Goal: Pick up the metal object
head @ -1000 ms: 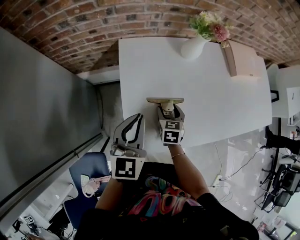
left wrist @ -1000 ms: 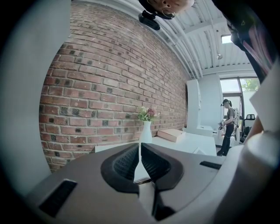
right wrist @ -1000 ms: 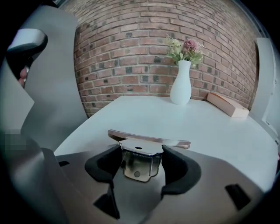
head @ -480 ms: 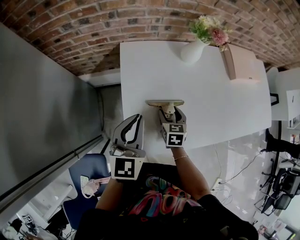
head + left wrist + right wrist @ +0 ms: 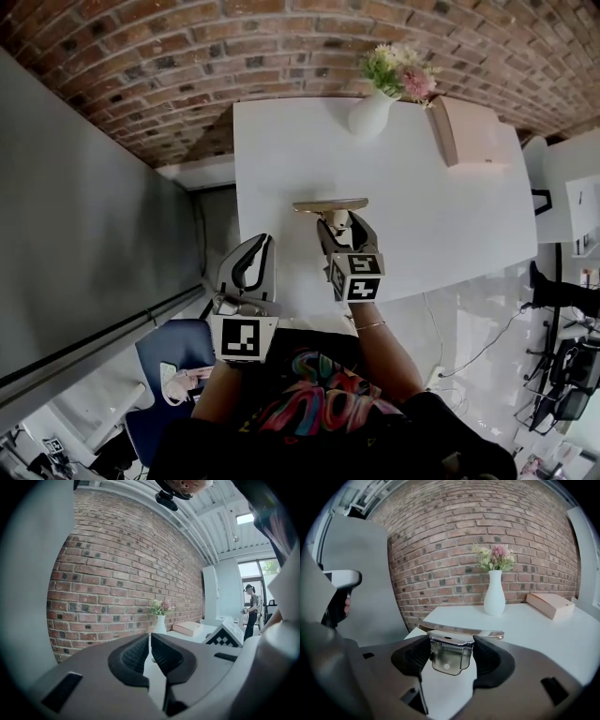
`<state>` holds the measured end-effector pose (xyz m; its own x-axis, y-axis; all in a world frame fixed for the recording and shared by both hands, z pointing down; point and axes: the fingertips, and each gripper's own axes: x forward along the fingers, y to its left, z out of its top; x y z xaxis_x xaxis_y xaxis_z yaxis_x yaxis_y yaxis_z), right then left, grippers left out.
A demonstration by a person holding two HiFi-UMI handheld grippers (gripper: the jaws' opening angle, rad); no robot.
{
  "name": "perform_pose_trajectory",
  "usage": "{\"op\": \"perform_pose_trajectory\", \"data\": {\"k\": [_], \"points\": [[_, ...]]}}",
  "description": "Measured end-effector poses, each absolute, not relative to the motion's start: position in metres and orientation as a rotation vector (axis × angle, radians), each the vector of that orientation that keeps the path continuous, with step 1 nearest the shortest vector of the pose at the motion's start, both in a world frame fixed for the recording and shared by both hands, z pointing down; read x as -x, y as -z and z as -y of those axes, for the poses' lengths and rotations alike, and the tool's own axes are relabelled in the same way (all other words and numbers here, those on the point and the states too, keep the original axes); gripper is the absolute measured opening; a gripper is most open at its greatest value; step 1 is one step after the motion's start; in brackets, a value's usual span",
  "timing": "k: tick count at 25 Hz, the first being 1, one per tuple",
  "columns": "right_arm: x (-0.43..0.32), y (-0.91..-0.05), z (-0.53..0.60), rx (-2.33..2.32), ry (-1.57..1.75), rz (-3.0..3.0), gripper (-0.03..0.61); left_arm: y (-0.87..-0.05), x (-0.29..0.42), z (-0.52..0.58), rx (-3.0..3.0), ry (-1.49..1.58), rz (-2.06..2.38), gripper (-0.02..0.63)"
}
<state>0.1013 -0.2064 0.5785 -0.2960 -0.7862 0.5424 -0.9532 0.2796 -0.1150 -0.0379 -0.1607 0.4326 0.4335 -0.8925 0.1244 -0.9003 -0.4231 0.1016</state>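
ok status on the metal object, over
Right gripper shut on metal object. Left gripper shut, empty. Vase and box stand well behind, apart.

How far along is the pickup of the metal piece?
Done: the right gripper is shut on the metal piece, with its plate between the pads. In hand: the piece sits low over the white table; I can't tell whether it has cleared the surface. Left: lift it clearly off. The left gripper is shut and empty.

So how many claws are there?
2. The left claw is shut, empty, at the table's near left corner; the right claw is over the table, gripping the metal object.
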Motion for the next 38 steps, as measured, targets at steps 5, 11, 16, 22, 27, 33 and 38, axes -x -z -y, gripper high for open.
{"op": "perform_pose_trajectory", "data": {"k": [5, 11, 16, 22, 27, 33, 38], "points": [[-0.101, -0.526, 0.21, -1.597, -0.565, 2.291, 0.301, -0.42, 0.039, 0.157, -2.532, -0.064, 1.612, 0.034], [-0.104, -0.468, 0.209, -1.571, -0.42, 2.397, 0.301, -0.396, 0.038, 0.157, -2.564, -0.037, 1.642, 0.034], [-0.103, -0.427, 0.207, -1.551, -0.356, 2.49, 0.301, -0.382, 0.041, 0.159, -2.586, -0.07, 1.644, 0.034], [-0.105, -0.384, 0.195, -1.503, -0.278, 2.564, 0.301, -0.357, 0.042, 0.159, -2.599, -0.013, 1.666, 0.034], [-0.105, -0.357, 0.184, -1.453, -0.242, 2.658, 0.3, -0.35, 0.043, 0.158, -2.6, 0.0, 1.673, 0.034], [-0.112, -0.345, 0.174, -1.452, -0.219, 2.7, 0.299, -0.346, 0.046, 0.155, -2.602, 0.0, 1.684, 0.034], [-0.115, -0.351, 0.169, -1.445, -0.238, 2.692, 0.299, -0.339, 0.046, 0.155, -2.559, 0.095, 1.702, 0.034]]}}
